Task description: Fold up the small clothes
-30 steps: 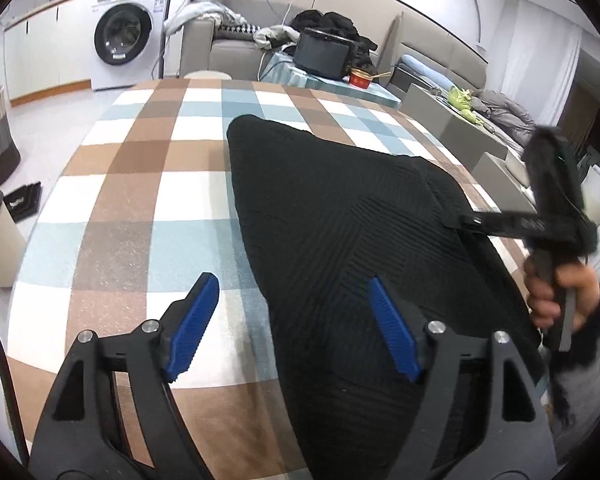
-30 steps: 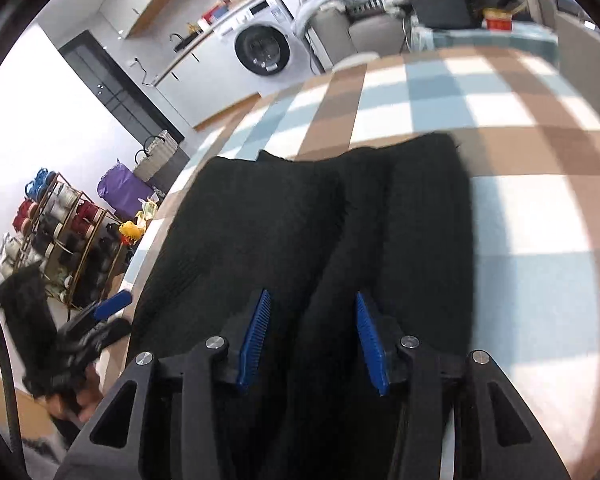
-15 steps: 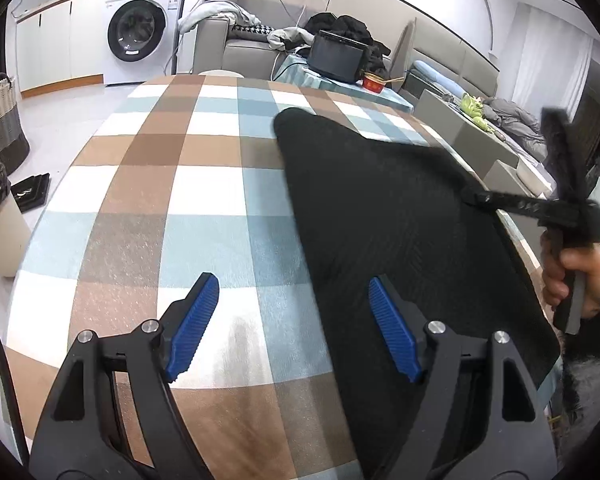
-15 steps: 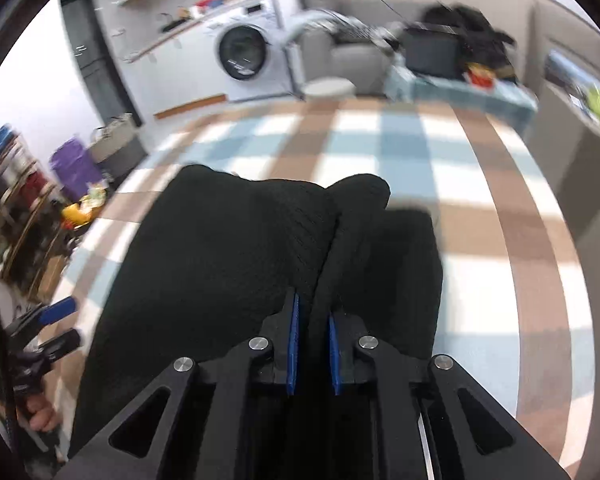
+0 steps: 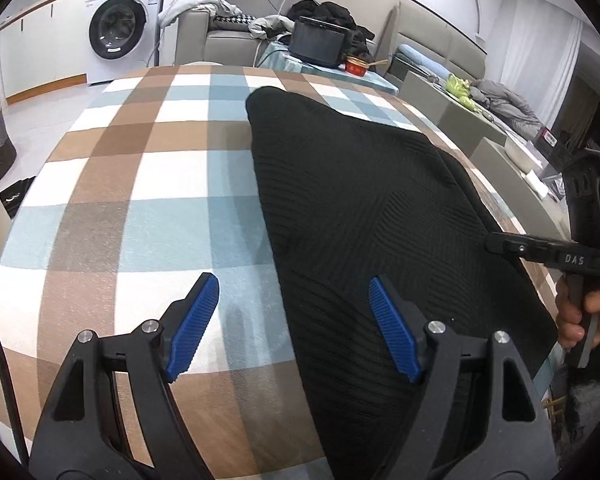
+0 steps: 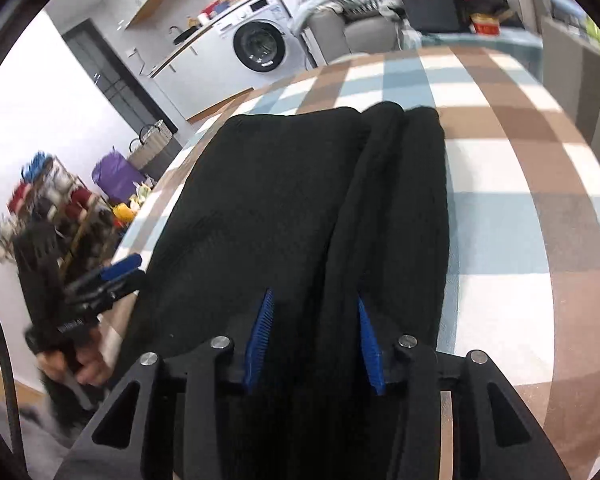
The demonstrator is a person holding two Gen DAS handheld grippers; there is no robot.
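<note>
Two grippers over one black ribbed knit garment (image 5: 360,216) on the checked tablecloth (image 5: 140,184). Right gripper (image 6: 314,340): jaws opening, raised fold ridge between them. Left gripper (image 5: 292,320): jaws spread, garment's edge between, unpinched. Advice: release fully, then flatten the ridge.

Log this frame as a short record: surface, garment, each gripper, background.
surface: checked tablecloth
garment: black knit, lying on the cloth with a raised fold along one side
left gripper: open, hovering over the knit's edge, holding nothing
right gripper: opening, the fold between its fingers, pads apart from it
background: washing machine, sofa with clothes
</note>
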